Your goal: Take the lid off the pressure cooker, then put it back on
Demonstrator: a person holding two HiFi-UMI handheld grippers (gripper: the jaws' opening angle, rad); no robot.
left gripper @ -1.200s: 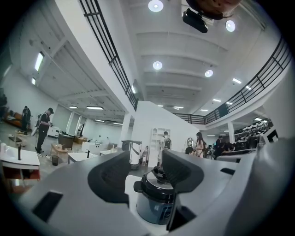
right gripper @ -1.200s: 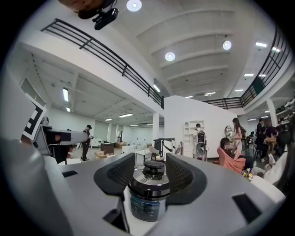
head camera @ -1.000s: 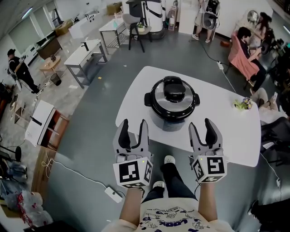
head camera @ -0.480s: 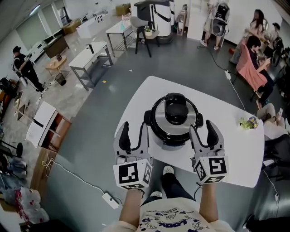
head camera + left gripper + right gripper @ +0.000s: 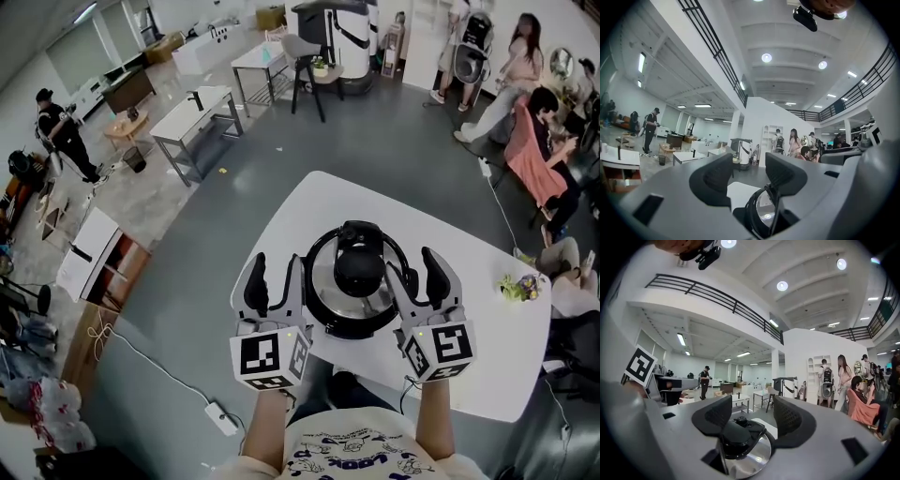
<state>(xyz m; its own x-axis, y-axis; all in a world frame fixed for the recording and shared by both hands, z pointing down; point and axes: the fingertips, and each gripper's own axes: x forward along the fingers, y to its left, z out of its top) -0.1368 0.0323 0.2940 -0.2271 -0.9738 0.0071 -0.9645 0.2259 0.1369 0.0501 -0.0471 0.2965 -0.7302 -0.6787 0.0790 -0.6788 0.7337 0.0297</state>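
Note:
The pressure cooker stands on the white table, its steel lid on and a black handle across the top. My left gripper is level just left of the pot, jaws open and empty; the lid's rim shows low under its right jaw. To the pot's right is my right gripper, whose inner finger overlaps the pot's side handle. Its jaws have just been opening. The lid's handle shows low between them, and no pad presses on it.
A small bunch of flowers lies at the table's right edge. A power strip with cable lies on the floor at left. Desks, a chair and several people stand farther off.
Both grippers have moved forward from the table's near edge until they flank the cooker. The right gripper's jaws stand a little wider than before.

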